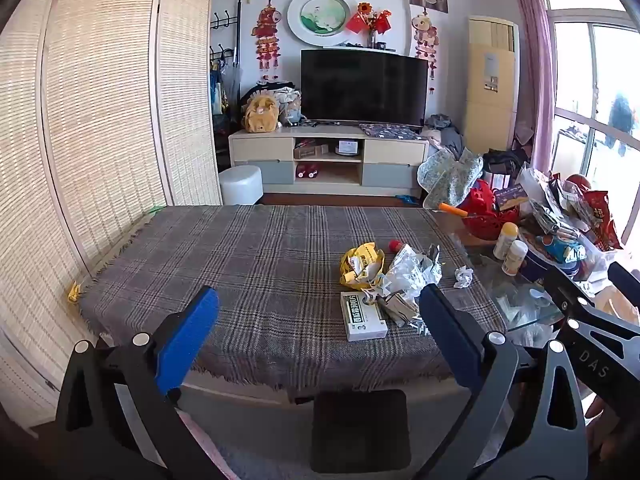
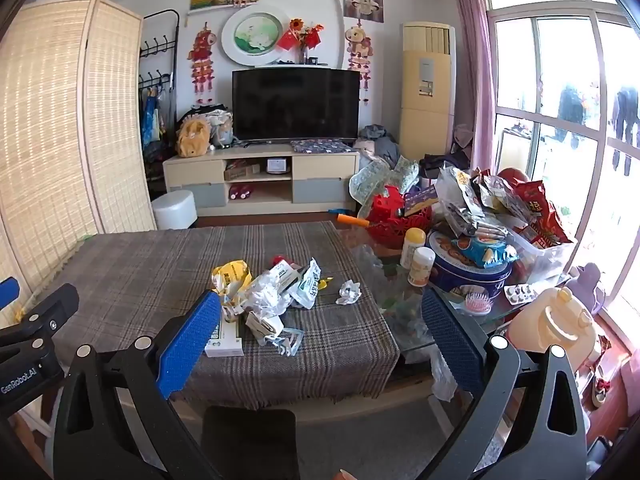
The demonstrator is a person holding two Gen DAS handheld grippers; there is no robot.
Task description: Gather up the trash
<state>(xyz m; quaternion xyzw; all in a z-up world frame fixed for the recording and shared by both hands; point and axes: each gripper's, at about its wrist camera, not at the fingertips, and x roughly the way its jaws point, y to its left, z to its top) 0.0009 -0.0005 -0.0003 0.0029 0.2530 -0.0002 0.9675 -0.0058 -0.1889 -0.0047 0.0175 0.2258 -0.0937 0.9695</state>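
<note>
Left wrist view showed a table under a grey-brown plaid woven cloth, its right end bare glass crowded with snack packets. Beyond stood a black flat television on a cream cabinet. On the cloth's right part lay the trash: a crumpled yellow plastic bag, silvery crumpled wrappers touching it, a flat white cardboard box with green print nearest the camera, its lettering too small to read, and a small white paper ball apart to the right. The left gripper held its blue-padded jaws wide apart, grasping nothing. The right gripper likewise gaped empty short of the pile; "DAS" marked its black frame, and "GenRobot.AI" showed on the left one in the right wrist view.
</note>
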